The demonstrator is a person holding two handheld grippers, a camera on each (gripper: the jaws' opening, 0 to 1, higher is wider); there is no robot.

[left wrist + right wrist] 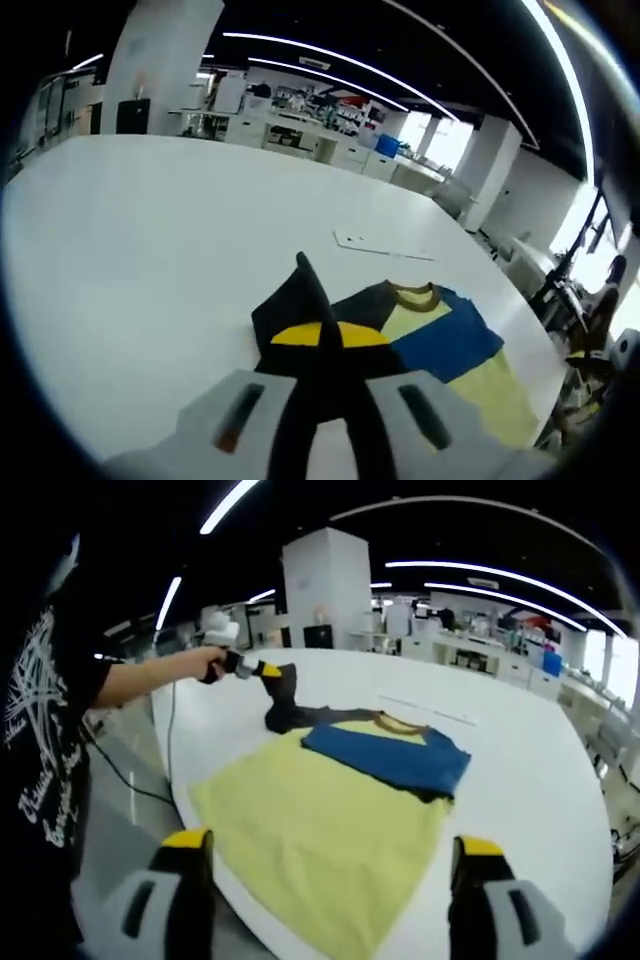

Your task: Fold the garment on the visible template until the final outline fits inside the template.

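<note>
Sleeve (300, 300) pinched in left tongs (318, 400) (tips hidden) | right tongs (330, 880) apart

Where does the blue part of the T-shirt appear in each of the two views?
Left gripper view: blue panel lies right of centre, beyond the jaws, beside the collar.
Right gripper view: blue panel lies at centre, atop the yellow body.
Shared landmark: the brown collar.

Background desks (300, 125), white pillar (327, 585), ceiling light strips (330, 75), seated person (603, 300) at right.
</note>
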